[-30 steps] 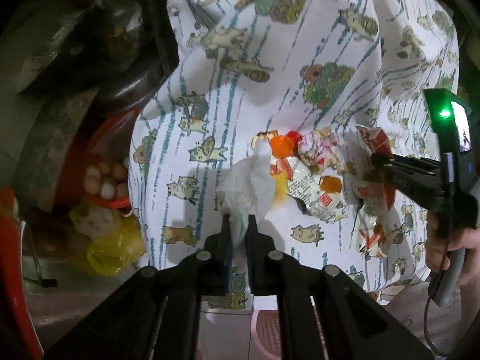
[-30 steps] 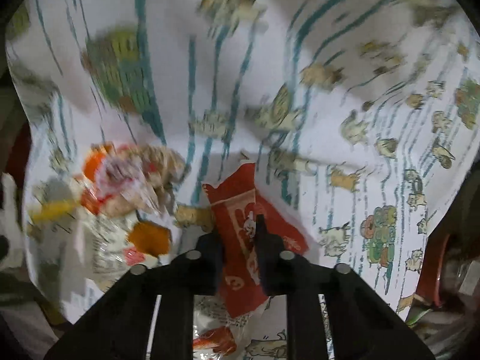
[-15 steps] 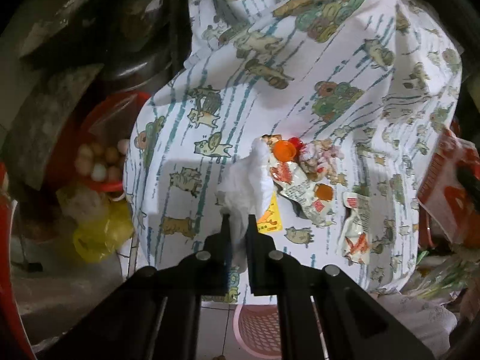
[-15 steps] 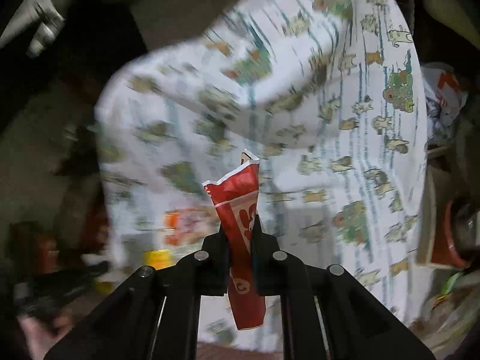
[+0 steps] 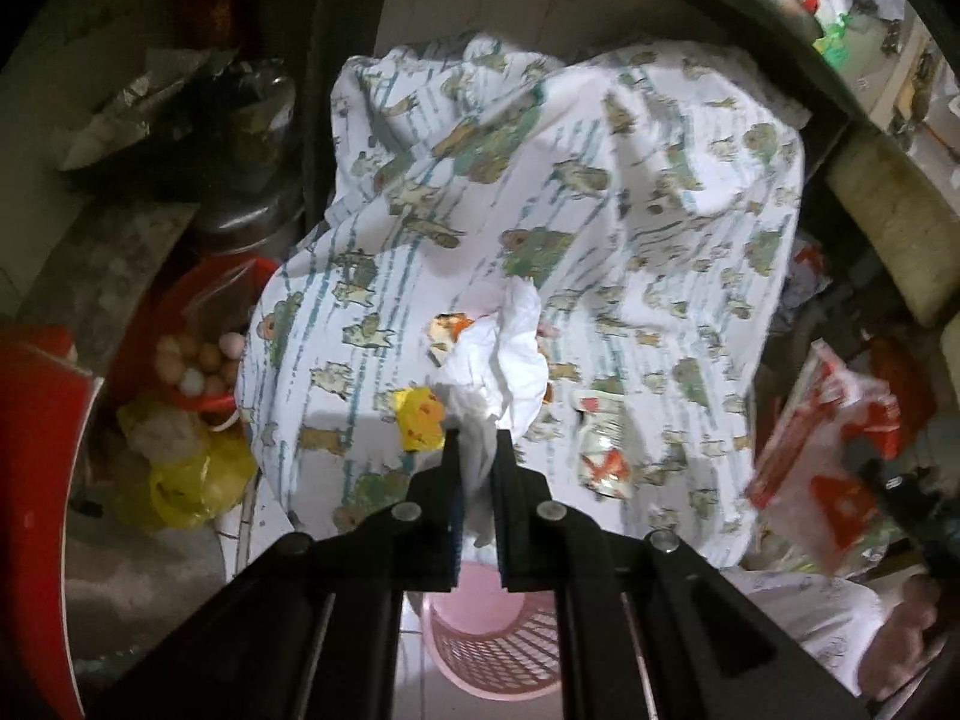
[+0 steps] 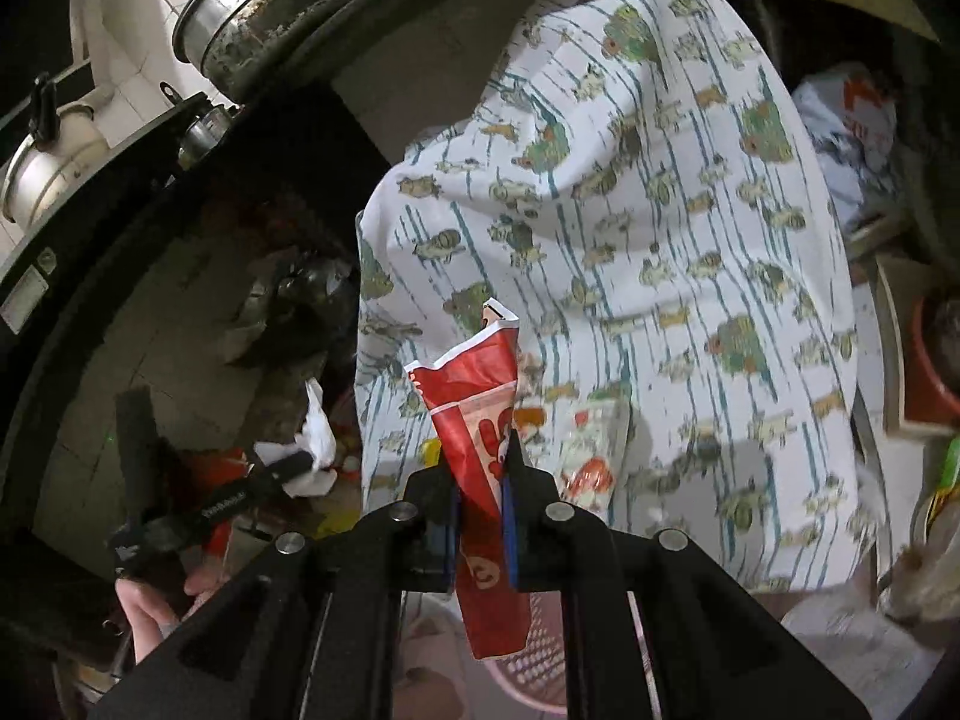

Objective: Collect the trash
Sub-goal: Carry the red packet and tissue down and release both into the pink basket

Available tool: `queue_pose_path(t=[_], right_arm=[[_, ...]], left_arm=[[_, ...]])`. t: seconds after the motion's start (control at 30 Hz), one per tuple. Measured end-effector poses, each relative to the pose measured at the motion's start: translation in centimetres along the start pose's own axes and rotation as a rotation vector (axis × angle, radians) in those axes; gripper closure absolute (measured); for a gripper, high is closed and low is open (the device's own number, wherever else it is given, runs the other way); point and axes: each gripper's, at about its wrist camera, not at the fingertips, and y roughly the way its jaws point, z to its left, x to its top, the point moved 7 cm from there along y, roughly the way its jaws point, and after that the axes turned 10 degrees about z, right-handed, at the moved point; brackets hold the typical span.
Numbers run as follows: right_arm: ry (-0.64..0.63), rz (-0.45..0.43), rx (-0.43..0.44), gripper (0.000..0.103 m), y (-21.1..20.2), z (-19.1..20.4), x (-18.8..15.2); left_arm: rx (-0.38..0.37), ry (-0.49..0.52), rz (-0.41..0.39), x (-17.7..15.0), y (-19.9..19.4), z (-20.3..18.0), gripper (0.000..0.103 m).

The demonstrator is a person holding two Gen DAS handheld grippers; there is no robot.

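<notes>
My left gripper (image 5: 478, 441) is shut on a crumpled white tissue (image 5: 501, 360), lifted above the cartoon-print cloth (image 5: 660, 180). Some trash lies on that cloth: a yellow wrapper (image 5: 420, 417), a clear printed wrapper (image 5: 603, 447) and an orange scrap (image 5: 447, 324). My right gripper (image 6: 482, 450) is shut on a red and white snack wrapper (image 6: 474, 396), which hangs down between the jaws over a pink mesh basket (image 6: 540, 660). The same basket (image 5: 492, 642) shows below my left jaws. The red wrapper (image 5: 822, 450) appears blurred at the right of the left wrist view, and the left gripper with the tissue (image 6: 309, 450) at the left of the right wrist view.
A red bowl of eggs (image 5: 198, 354) and a yellow bag (image 5: 192, 480) sit left of the cloth. Dark metal pots (image 5: 252, 138) stand behind them. More pots (image 6: 264, 6) rest on a high shelf. A person's hand (image 6: 150, 600) holds the left gripper's handle.
Both grippers have risen away from the cloth with their loads. The tissue came off the trash pile; the red wrapper swung out to the right and now hangs over the pink basket.
</notes>
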Motion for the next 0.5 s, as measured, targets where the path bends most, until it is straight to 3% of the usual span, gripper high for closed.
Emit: queue_pose_path(t=[0.13, 0.23, 0.37, 0.5], right_arm=[[0.089, 0.048, 0.004, 0.091, 1.5, -1.2, -2.8], [0.133, 0.092, -0.024, 0.091, 3.7, -2.2, -5.0], [0.185, 0.21, -0.09, 0.091, 9.1, -4.6, -9.3], [0.125, 0.367, -0.137, 0.091, 13.5, -5.5, -13.3]], left_arm=[[-0.029, -0.022, 0.039, -2.3, 0.0, -1.4, 0.096], [-0.057, -0.072, 0.098, -4.7, 2.0, -1.6, 0.096], [-0.053, -0.091, 0.217, -8.3, 7.4, -1.6, 0.096], [-0.034, -0.073, 0.357, -11.6, 12.7, -1.3, 0.096]])
